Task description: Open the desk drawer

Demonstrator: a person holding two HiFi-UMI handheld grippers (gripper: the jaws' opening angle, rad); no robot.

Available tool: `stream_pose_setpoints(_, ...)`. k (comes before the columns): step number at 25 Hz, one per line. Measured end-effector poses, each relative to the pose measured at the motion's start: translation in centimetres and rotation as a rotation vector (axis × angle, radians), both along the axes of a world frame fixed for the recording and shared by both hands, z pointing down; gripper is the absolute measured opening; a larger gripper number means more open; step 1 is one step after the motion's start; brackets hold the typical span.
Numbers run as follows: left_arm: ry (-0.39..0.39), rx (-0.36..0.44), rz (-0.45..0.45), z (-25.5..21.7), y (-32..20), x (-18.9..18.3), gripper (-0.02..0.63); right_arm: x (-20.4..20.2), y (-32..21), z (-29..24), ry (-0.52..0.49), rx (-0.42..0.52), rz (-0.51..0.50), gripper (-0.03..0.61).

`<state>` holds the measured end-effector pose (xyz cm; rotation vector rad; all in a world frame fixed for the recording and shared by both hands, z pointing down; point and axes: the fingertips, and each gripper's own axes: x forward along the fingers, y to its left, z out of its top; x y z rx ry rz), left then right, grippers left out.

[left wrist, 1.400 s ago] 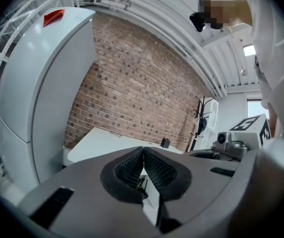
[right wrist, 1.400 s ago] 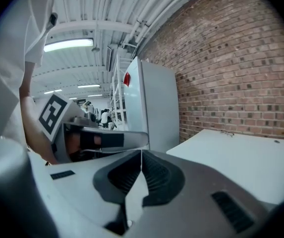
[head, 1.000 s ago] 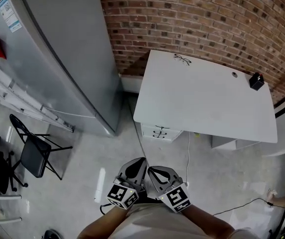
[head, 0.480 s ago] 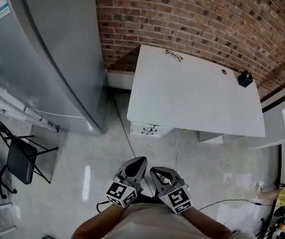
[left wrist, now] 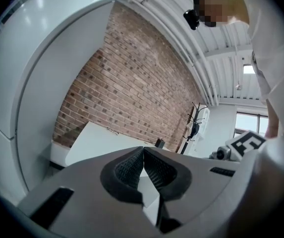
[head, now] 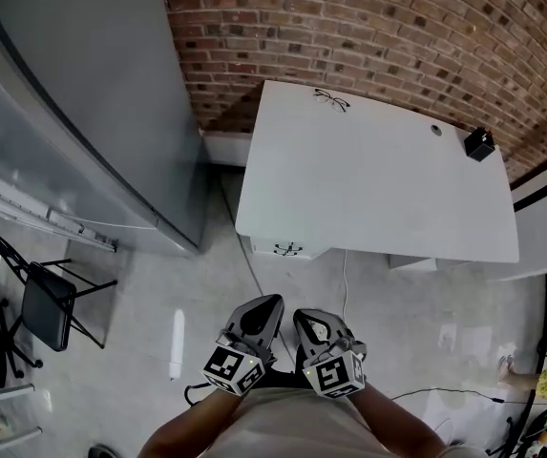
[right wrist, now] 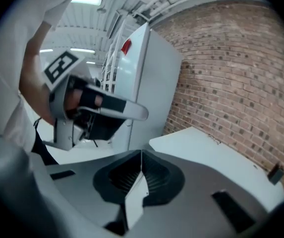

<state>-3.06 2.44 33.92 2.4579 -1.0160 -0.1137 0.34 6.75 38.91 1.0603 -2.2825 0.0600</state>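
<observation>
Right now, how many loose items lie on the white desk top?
2: a pair of glasses at the far edge by the brick wall, and a small black box at the far right corner. None seems hidden.

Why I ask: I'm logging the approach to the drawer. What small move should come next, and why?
Probably step closer and lower toward the drawer unit under the desk: both the left gripper and right gripper are shut, empty, and held near the body, well short of its front.
</observation>
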Motion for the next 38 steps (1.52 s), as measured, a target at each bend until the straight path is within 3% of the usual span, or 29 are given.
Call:
stream_pose_setpoints(6,-0.048,-0.042,-0.036,2.4,-1.1,0.1,0.008,2.7,-1.9,9.0,0.161,-0.028,-0.103,0.018)
stream_pose_setpoints(10,-0.078,-0.077,-0.063,6.4,-1.4,-1.2,0.008,3.7,-4.8,14.1,0.211,-0.046,-0.091,0.02)
stream_pose_setpoints(12,-0.071,-0.096,-0.083,7.8,-1.8,-2.1,0.008,3.8,-6.7,16.3,0.23,-0.052,-0.074,0.023)
stream_pose_setpoints(14,-0.049,-0.101,-0.101,8.9,-1.8,-2.7,0.008,3.9,-8.5,18.7,0.254,-0.062,-0.067,0.106)
stream_pose_setpoints(22,-0.001,-0.116,-0.151,12.3,-0.9,-5.4,0.008,3.5,-12.7,27.1,0.414,-0.071,-0.144,0.137)
stream_pose_setpoints(33,-0.039,-0.188,-0.179,16.8,1.4,-9.6,0.008,5.6,-18.6,32.9,0.538,-0.034,-0.087,0.137)
stream_pose_setpoints(38,-0.058,-0.205,-0.149,17.5,2.1,-9.1,0.008,6.3,-20.1,34.0,0.575,-0.02,-0.071,0.137)
